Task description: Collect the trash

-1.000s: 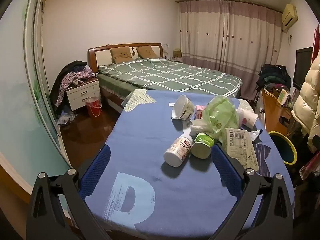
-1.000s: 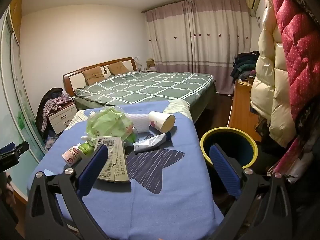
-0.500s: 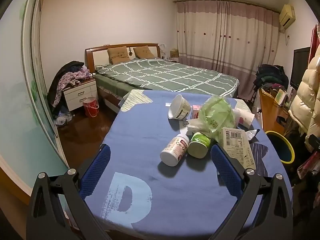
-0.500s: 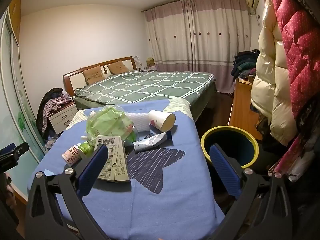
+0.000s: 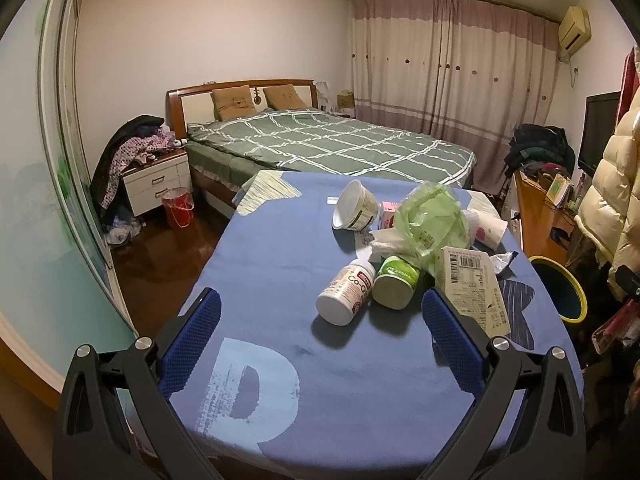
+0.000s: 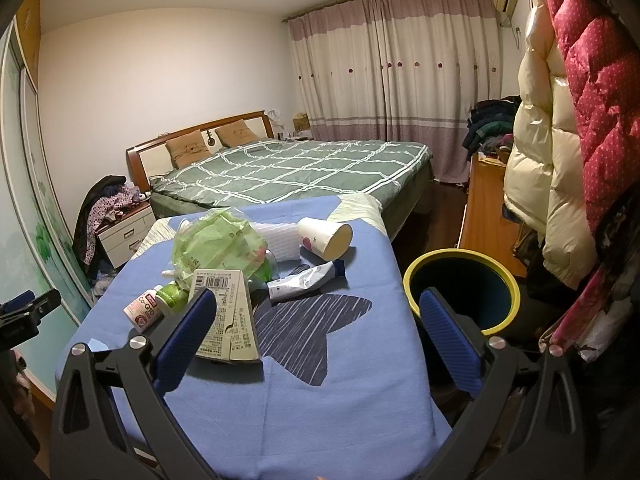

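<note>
Okay, both my grippers, left gripper (image 5: 320,312) and right gripper (image 6: 318,312), hang wide and empty; trash (image 6: 224,248) sits heaped mid-bench (image 6: 320,400), bin (image 6: 460,292) just beside the edge, handy for drops.

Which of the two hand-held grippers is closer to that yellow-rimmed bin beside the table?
Right. The right hand-held gripper hovers open at the table's edge with the bin just past its fingertip. The left hand-held gripper faces the bottles, with the bin off to its side.
</note>
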A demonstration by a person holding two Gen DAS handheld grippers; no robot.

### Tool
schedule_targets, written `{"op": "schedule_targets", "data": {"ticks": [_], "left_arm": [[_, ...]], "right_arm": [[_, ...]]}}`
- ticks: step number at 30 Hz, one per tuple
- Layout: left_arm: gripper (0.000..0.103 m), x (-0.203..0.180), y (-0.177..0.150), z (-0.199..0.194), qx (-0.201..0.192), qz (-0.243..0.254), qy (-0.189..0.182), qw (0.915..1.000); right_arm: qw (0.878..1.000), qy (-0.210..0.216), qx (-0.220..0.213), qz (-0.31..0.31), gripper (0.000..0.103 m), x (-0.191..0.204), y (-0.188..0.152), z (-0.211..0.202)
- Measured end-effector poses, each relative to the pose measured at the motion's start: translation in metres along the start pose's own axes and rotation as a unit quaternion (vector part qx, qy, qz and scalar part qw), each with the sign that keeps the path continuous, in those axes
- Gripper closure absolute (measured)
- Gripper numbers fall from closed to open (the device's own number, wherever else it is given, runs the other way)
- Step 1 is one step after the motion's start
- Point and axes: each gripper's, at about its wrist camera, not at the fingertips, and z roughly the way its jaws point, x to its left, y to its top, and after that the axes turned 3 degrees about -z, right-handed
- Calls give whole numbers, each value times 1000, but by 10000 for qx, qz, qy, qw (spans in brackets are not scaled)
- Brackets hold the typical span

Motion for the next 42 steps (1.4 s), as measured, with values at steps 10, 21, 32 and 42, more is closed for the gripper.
{"op": "schedule_targets", "data": {"ticks": [10,21,32,42], "left_arm": [[4,-2,-1,1,-1,-12,-8,10000],[4,-3,-2,1,78,-23,-83,9999],[4,-4,-4,3,113,-13,-92,9999],[4,-5,-6,10,216,-16,-115,9997]], "right_arm": [[10000,8,8,16,6,-2,0,0],[10000,14,22,32,6,-2,0,1],[10000,23,39,57,6,-3,-5,5],[10000,20,46,59,6,-3,-4,5]]}}
